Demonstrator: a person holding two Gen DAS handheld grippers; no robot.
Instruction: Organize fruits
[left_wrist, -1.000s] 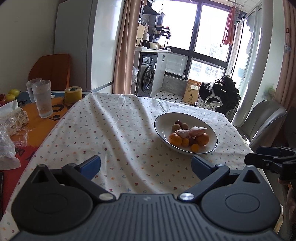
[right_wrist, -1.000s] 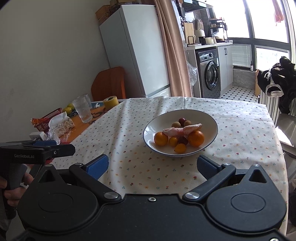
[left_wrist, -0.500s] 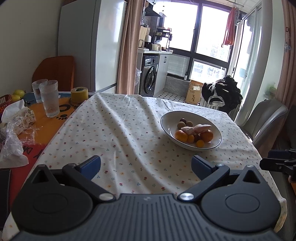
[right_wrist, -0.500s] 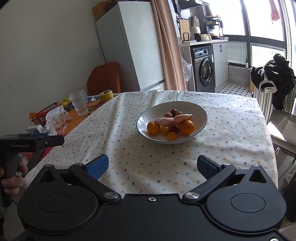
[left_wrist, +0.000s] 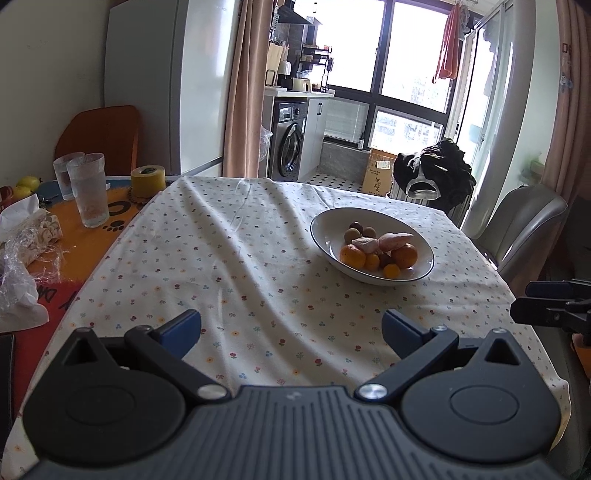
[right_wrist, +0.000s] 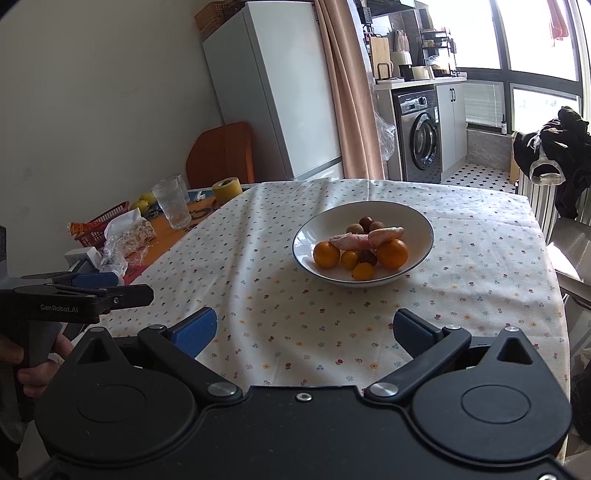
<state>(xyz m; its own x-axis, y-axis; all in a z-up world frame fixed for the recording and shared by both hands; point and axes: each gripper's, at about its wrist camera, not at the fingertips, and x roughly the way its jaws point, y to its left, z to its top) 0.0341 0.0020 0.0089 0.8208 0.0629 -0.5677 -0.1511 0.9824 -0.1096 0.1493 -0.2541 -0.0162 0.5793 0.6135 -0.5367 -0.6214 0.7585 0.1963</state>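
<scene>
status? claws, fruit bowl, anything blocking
Left claw open, empty, short of the bowl. Right claw open, empty, same. Fruit all in the bowl on the tablecloth. Nothing between claws and bowl.

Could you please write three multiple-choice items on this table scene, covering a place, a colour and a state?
1. Where does the white bowl stand?
A. on the flowered tablecloth
B. on the orange mat
C. on the grey chair

2. What colour is the roll of tape beside the glasses?
A. blue
B. yellow
C. red

3. How is the right hand-held gripper set?
A. shut on an orange
B. shut on nothing
C. open, holding nothing

Answers:
1 A, since the bowl rests on the flowered cloth in both views.
2 B, since the roll is plainly yellow.
3 C, since its blue pads stand wide apart over bare cloth, with the oranges lying in the bowl.
</scene>
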